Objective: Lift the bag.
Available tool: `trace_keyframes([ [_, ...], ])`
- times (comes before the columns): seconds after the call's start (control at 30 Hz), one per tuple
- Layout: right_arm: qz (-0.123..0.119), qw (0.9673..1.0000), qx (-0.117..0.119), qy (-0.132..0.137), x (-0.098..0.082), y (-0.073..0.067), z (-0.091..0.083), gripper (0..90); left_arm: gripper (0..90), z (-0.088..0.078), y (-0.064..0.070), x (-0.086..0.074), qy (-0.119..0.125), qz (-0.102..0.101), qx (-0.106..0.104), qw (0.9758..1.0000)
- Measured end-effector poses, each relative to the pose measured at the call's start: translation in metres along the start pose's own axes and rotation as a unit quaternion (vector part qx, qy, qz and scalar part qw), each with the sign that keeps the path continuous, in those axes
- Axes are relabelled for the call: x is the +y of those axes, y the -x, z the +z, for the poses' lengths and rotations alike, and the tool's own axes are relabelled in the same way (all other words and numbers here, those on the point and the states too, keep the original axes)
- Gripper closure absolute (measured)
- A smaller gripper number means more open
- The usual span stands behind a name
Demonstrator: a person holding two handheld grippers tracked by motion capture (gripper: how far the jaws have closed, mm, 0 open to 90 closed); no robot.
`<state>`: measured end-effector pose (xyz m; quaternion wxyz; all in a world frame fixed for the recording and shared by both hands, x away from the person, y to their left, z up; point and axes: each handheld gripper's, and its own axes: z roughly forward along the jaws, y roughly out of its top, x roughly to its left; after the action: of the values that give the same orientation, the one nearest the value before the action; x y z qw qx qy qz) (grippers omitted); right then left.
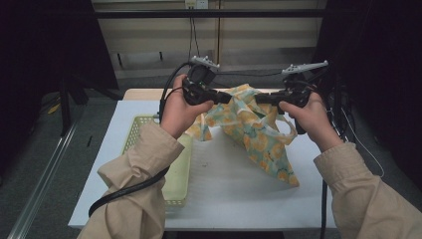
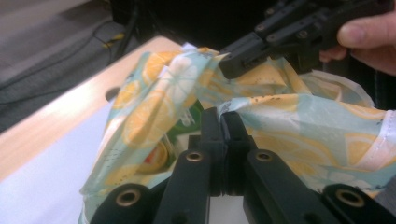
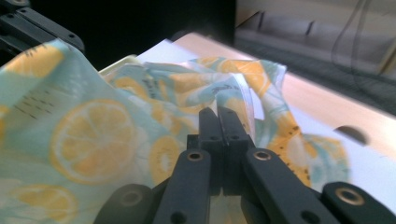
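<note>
A pale blue cloth bag printed with lemon slices (image 1: 255, 133) hangs above the white table, stretched between my two grippers. My left gripper (image 1: 225, 97) is shut on the bag's upper edge, jaws pointing right. My right gripper (image 1: 259, 98) faces it, shut on the same edge a short way off. In the left gripper view the jaws (image 2: 223, 117) pinch the fabric, and the right gripper (image 2: 232, 63) clamps a fold beyond. Something green and orange (image 2: 161, 151) shows inside the bag's mouth. The right gripper view has its jaws (image 3: 218, 114) closed on the hem of the bag (image 3: 88, 135).
A pale yellow mesh basket (image 1: 133, 133) lies on the left part of the white table (image 1: 224, 194), partly under the left sleeve. A wooden strip (image 1: 142, 93) runs along the far edge. Black cables trail from both grippers.
</note>
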<state>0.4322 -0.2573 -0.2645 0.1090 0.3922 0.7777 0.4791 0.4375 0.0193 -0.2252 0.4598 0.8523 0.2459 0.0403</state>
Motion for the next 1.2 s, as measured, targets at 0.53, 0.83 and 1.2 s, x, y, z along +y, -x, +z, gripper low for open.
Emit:
trace_keyframes([
  [0.53, 0.002, 0.9999, 0.014, -0.002, -0.016, -0.011, -0.009, 35.9, 19.5, -0.016, -0.001, -0.034, 0.005, -0.033, 0.024, 0.9992],
  [0.83, -0.01, 0.9998, -0.008, -0.012, -0.055, 0.001, -0.025, 29.2, 8.6, -0.03, -0.005, -0.076, -0.001, -0.021, 0.03, 0.9993],
  [1.2, -0.032, 0.9991, -0.014, -0.022, -0.11, -0.004, -0.028, 25.8, 6.6, -0.046, -0.014, -0.136, -0.007, -0.012, 0.039, 0.9992],
])
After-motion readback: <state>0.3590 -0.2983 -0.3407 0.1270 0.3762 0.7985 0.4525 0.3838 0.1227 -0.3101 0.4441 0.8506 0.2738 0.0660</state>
